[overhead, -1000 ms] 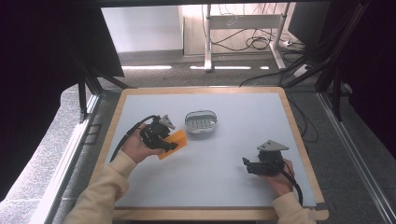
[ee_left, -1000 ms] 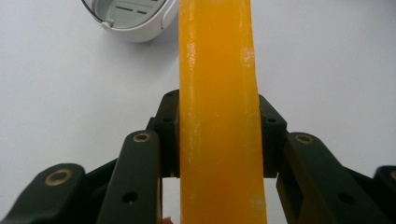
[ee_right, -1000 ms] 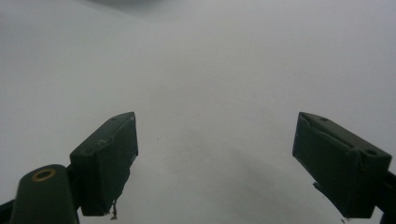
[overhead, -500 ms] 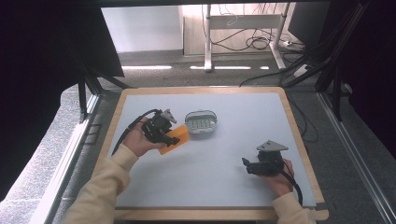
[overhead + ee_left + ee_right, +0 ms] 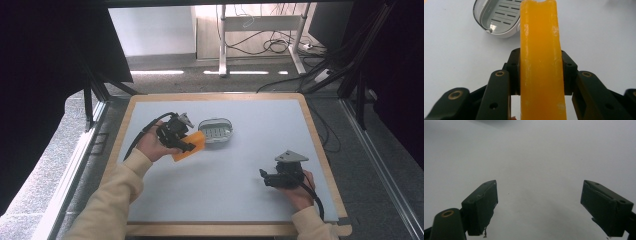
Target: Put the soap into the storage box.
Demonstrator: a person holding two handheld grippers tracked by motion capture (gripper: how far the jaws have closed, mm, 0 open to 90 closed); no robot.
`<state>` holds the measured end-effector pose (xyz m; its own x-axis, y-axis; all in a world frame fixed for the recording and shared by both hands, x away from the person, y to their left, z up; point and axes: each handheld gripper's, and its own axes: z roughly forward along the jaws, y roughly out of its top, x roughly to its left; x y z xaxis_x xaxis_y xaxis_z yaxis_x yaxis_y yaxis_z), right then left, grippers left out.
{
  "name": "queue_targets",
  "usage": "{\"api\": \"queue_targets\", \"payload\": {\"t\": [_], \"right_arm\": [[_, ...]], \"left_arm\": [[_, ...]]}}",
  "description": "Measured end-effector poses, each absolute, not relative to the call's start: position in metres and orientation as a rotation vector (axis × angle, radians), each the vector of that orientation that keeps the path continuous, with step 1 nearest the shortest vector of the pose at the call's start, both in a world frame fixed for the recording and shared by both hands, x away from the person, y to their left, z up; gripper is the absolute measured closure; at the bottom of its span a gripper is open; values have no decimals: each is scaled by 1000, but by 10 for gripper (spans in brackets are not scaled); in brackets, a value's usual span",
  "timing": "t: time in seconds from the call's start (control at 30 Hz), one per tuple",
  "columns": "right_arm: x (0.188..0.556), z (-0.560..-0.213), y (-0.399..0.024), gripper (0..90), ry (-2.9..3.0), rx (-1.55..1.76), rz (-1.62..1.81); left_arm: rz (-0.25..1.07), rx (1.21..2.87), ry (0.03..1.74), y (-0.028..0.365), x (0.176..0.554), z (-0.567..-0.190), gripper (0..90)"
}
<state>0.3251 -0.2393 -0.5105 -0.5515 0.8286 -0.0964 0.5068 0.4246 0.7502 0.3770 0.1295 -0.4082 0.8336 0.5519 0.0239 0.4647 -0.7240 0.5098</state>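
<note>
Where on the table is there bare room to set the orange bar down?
Bare surface lies between the soap dish and the right claw, and along the table's far right. It is crowded around the left claw, which grips the orange bar beside the dish.

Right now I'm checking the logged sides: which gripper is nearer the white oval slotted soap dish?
Left. The left gripper, clamping an orange soap bar, sits just beside the dish; the right gripper rests apart, open.
</note>
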Motion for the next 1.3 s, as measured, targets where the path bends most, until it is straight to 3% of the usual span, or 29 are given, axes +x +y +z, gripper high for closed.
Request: {"api": "queue_targets", "payload": {"t": [1.3], "right_arm": [[326, -511, -240, 143, 2233, 1132, 936]], "left_arm": [[217, 2542, 695, 112, 420, -403, 622]]}}
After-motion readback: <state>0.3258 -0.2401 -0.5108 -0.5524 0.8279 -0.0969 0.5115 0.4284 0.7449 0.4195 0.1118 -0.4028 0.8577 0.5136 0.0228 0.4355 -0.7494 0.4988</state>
